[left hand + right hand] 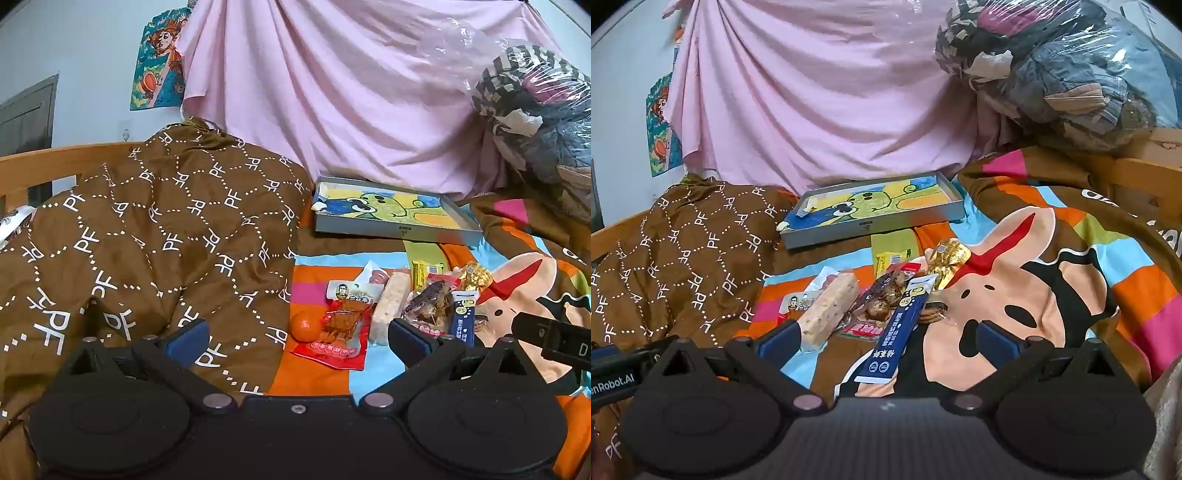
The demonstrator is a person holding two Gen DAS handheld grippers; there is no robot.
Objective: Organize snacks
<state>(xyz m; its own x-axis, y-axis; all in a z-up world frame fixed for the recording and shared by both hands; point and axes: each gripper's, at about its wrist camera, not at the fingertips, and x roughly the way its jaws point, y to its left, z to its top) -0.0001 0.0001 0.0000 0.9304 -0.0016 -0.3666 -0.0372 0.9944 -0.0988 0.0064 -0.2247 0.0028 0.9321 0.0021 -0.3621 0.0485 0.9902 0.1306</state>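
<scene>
A heap of snacks lies on the colourful cartoon bedsheet (369, 373). In the left wrist view I see a small orange (303, 325), a red snack packet (341, 330), a pale nougat bar (390, 301), a dark dried-fruit packet (428, 301), a blue stick sachet (463, 315), a gold-wrapped sweet (474, 275) and a yellow packet (424, 273). My left gripper (295, 339) hovers open just in front of the orange and red packet. My right gripper (888, 341) is open too, with the blue stick sachet (899, 328) lying between its fingers, untouched. The nougat bar (833, 310) lies by its left finger.
A shallow grey tray (395, 232) (864, 229) with a cartoon picture inside sits behind the snacks. A brown patterned quilt (147, 240) is piled at the left. A pink sheet (332, 92) hangs behind, and a plastic-wrapped bundle of clothes (1071, 66) sits at the right.
</scene>
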